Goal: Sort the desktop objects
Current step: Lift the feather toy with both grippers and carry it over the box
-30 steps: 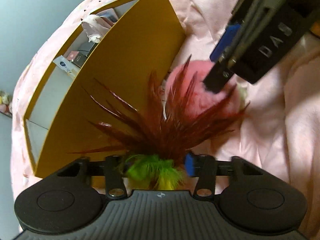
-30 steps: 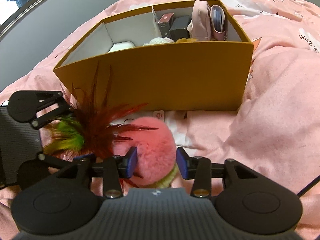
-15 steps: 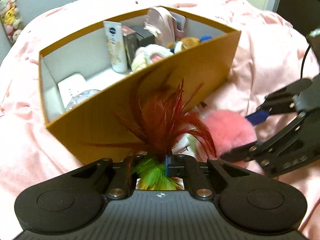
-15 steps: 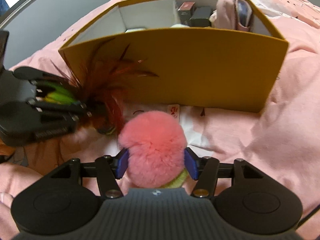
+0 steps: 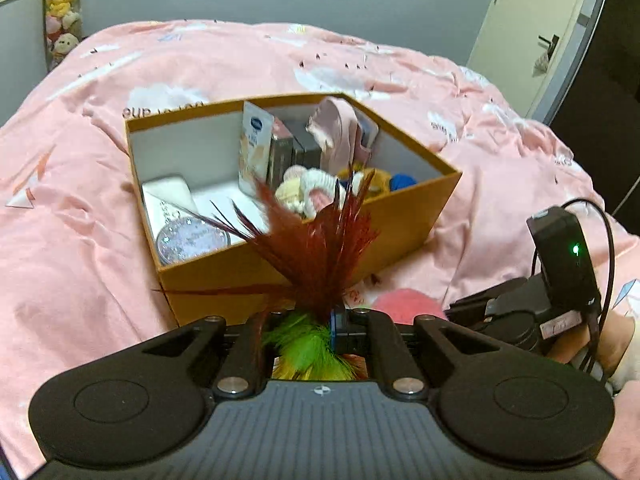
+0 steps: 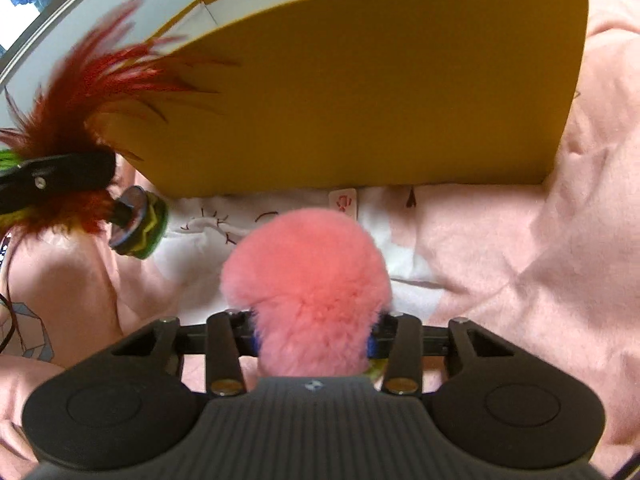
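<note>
A shuttlecock (image 5: 320,256) with dark red feathers and green-yellow down is pinched in my left gripper (image 5: 332,322), which is shut on it in front of the orange box (image 5: 384,236). In the right wrist view it hangs clear of the bedding, its disc base (image 6: 138,222) pointing right, with one left finger (image 6: 60,170) across it. A fluffy pink pompom (image 6: 308,276) lies on the blanket before the box wall (image 6: 360,80). My right gripper (image 6: 314,342) is closing on it, and the blue pads dent its sides. The pompom (image 5: 404,304) also shows at lower right in the left wrist view.
The box holds a white tube (image 5: 254,148), dark small boxes (image 5: 296,148), a pink pouch (image 5: 340,136), plush items (image 5: 308,192), a glitter jar (image 5: 192,238) and a white case (image 5: 168,192). Rumpled pink bedding (image 5: 80,208) lies all around. A door (image 5: 532,32) stands at the right.
My left gripper shut on the shuttlecock, rolled upright and lifted it off the bedding. My right gripper sank around the pink pompom, widened, then narrowed onto it.
</note>
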Available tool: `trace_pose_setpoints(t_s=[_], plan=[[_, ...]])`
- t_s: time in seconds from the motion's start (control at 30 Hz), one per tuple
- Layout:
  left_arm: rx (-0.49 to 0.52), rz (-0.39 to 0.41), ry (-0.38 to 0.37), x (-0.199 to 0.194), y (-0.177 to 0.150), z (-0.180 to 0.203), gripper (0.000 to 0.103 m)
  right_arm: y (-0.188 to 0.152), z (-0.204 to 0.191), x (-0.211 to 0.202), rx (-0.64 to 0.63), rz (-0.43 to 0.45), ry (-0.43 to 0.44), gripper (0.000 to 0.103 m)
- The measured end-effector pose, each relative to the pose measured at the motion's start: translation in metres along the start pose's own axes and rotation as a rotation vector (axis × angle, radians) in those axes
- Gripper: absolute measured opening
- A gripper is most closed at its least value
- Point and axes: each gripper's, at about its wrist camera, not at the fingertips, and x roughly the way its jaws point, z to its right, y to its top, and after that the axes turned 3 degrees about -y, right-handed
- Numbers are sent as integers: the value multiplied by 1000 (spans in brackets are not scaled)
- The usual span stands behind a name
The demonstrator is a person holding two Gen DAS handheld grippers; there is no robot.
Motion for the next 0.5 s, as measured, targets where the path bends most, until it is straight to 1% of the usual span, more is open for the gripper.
trace_pose_setpoints(t_s=[0.07, 0.13, 0.27, 0.3, 0.4, 0.5], plan=[[-9, 19, 3, -8, 1, 2, 9, -1, -1, -6, -5, 16, 6, 44], [-10, 45, 2, -17, 4, 5, 8, -1, 1, -13, 14, 36, 38, 44], [8, 99, 22, -34, 15, 11, 8, 0, 4, -39, 44, 107, 85, 44], [12, 111, 27, -38, 19, 12, 8, 0, 4, -46, 49, 123, 99, 44], [22, 143, 34, -49, 34, 12, 8, 7, 8, -67, 102, 165, 189, 44], [40, 170, 45, -56, 51, 12, 8, 22, 0, -89, 106, 225, 214, 44]])
